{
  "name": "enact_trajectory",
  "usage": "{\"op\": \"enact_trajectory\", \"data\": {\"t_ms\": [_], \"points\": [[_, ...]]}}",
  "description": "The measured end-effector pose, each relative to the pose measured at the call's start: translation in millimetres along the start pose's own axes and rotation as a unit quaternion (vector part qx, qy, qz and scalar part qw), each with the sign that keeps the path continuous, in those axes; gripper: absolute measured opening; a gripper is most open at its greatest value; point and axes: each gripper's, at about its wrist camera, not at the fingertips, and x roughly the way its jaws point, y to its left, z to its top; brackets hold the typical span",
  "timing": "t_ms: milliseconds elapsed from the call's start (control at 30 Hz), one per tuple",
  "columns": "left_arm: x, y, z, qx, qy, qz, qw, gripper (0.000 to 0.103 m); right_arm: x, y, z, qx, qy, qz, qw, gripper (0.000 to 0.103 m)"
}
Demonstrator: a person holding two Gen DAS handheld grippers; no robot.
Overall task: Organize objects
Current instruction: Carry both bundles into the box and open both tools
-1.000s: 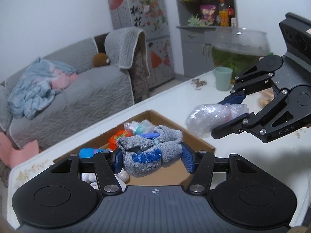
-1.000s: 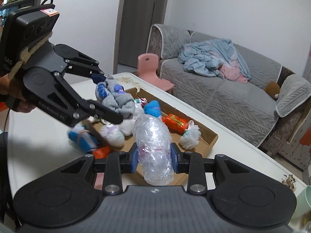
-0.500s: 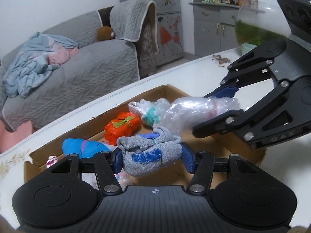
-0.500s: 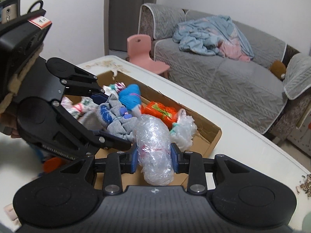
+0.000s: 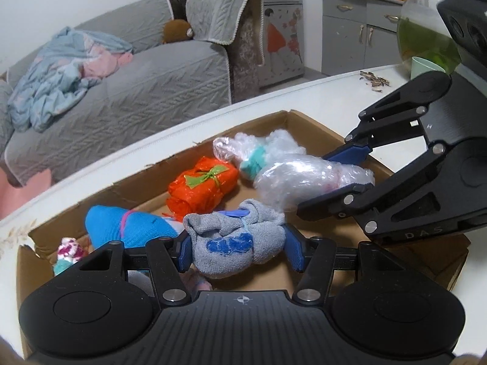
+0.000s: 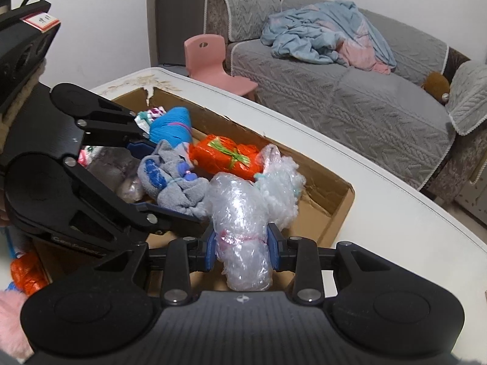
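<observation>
Left hand-held gripper (image 5: 239, 251) squeezing grey sock bundle (image 5: 234, 245) mid-body, soft, light, above cardboard box (image 5: 307, 127); right hand-held gripper (image 6: 242, 248) clamping crinkly plastic-wrapped roll (image 6: 240, 228), slippery, squashy.

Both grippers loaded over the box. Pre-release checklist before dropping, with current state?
1. Left gripper shut on the grey sock bundle: ok.
2. Right gripper shut on the clear plastic-wrapped bundle: ok.
3. Both bundles over the cardboard box, inside its walls: ok.
4. Bare box floor under the grey sock bundle: cannot tell, the gripper body hides it.
5. Landing spot for the clear plastic-wrapped bundle: not ok, it is close against the white fluffy bundle and the orange bundle.
6. Gap between the two grippers: not ok, their loads nearly touch.
</observation>
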Motion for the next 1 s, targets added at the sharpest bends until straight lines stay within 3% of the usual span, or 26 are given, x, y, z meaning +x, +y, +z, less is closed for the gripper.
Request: {"op": "enact_trajectory", "data": {"t_ms": [200, 367, 633, 867, 1000], "points": [[3, -1, -1, -0.002, 0.016, 0.004, 0.9999, 0.066, -1, 2, -2, -0.003, 0.004, -0.004, 1.0, 0.031], [4, -1, -1, -0.007, 0.029, 0.007, 0.9995, 0.068, -3, 2, 1, -0.006, 0.004, -0.007, 1.0, 0.04], [0, 3, 3, -0.021, 0.033, 0.011, 0.9992, 0.081, -8, -3, 9, -0.016, 0.01, -0.011, 1.0, 0.052], [-12, 4, 11, -0.01, 0.042, 0.017, 0.9989, 0.088, -11, -1, 16, -0.043, 0.024, -0.006, 0.999, 0.055], [-19, 12, 16, -0.045, 0.044, 0.028, 0.9976, 0.092, -11, -1, 21, -0.046, 0.032, -0.008, 0.998, 0.057]]}}
